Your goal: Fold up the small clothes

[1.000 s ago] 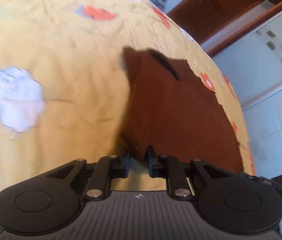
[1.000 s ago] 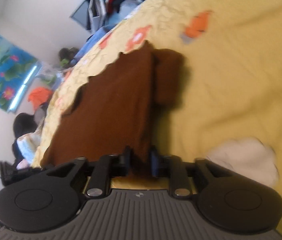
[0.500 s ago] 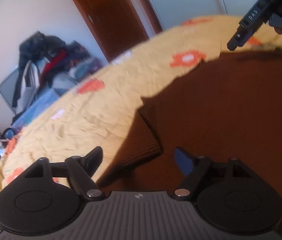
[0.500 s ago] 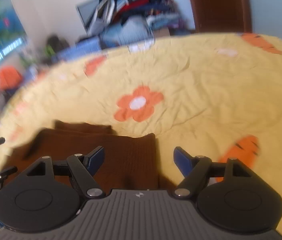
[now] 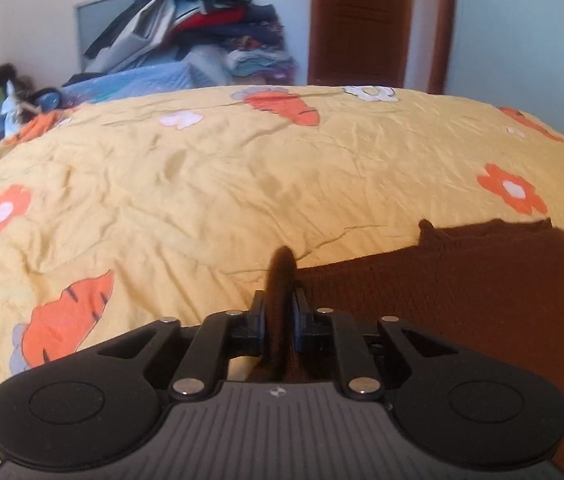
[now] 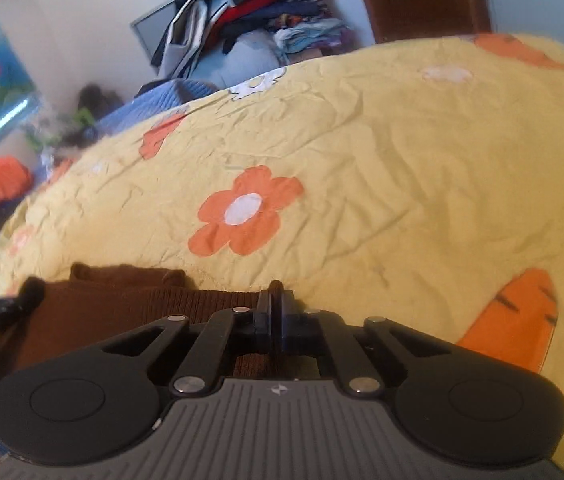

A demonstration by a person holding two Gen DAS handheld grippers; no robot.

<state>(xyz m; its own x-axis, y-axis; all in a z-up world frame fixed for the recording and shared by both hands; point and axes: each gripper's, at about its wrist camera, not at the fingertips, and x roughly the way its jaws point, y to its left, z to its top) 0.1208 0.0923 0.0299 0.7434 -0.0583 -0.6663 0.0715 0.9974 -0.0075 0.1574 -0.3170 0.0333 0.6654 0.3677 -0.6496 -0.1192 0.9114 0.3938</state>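
The bed [image 5: 209,184], covered by a yellow quilt printed with orange flowers and carrots, fills the field ahead of both sets of fingers. A pile of clothes [image 5: 201,28] stands beyond its far edge, next to a brown door [image 5: 362,20].

The brown knit garment [image 5: 462,304] lies flat on the quilt. In the left wrist view it spreads to the right of your fingers and back beneath them; in the right wrist view it spreads to the left of your fingers and beneath them. You therefore hold one edge at two points, one at each end.

State of the left gripper [image 5: 278,316]: its fingers have just closed from a wide spread and are now clamped on a raised pinch of the brown fabric, which stands up between them.

State of the right gripper [image 6: 275,322]: its fingers have just closed from a wide spread and are now pressed together on a thin brown fold at the garment's edge.

What changed: half a second ago both sets of fingers stood apart over the flat garment, with nothing gripped. Both have since taken hold. A second ago the garment hung from both grippers, so you have laid it down and re-gripped it.

Meaning for the task: the cloth is judged ready for a fold. Lift both held points together and carry the edge across the garment. The thin right-hand pinch may slip; check it before lifting.
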